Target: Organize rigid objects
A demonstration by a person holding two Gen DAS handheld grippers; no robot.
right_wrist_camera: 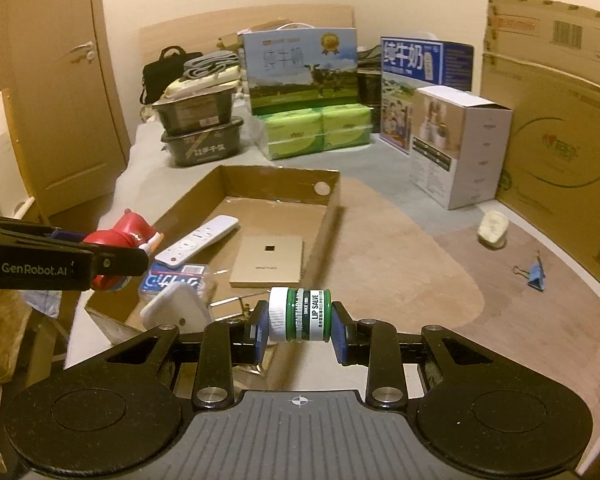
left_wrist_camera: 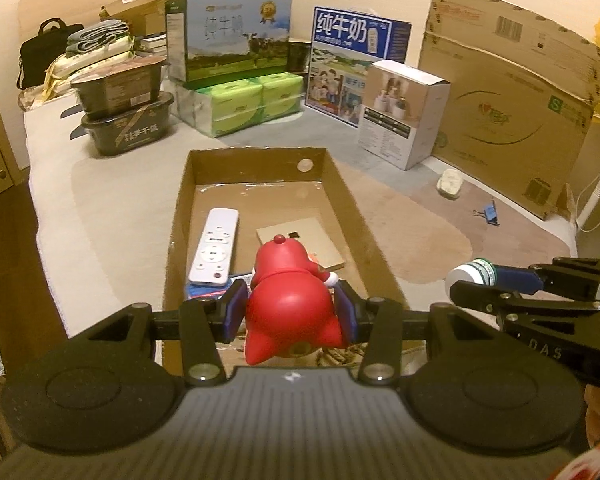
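the left gripper (left_wrist_camera: 291,312) hangs over the near end of the cardboard tray (left_wrist_camera: 180,216), level and pointing along its length, its blue pads (left_wrist_camera: 236,310) clamped on the sides of a glossy red figurine (left_wrist_camera: 290,304) that is held clear above the tray floor. the right gripper (right_wrist_camera: 299,330) hovers just off the tray's near right corner, fingers level, pinching a small green lip salve jar (right_wrist_camera: 300,314) end to end, its ribbed white cap toward the left pad.

the tray is a shallow open box of brown corrugated board on a pale cloth-covered surface (left_wrist_camera: 100,216). inside it lie a flat tan square card (right_wrist_camera: 267,256) near the right wall, a long white remote (left_wrist_camera: 214,246) along the left wall, a blue packet (right_wrist_camera: 172,280) at the near end, and a white plug-like block (right_wrist_camera: 172,308) beside that.

beyond the tray's right wall, a crumpled pale lump (right_wrist_camera: 493,229) and a blue binder clip (right_wrist_camera: 534,271) rest apart on the surface. milk cartons (left_wrist_camera: 236,36) and green tissue packs (left_wrist_camera: 256,100) stand past the far end.
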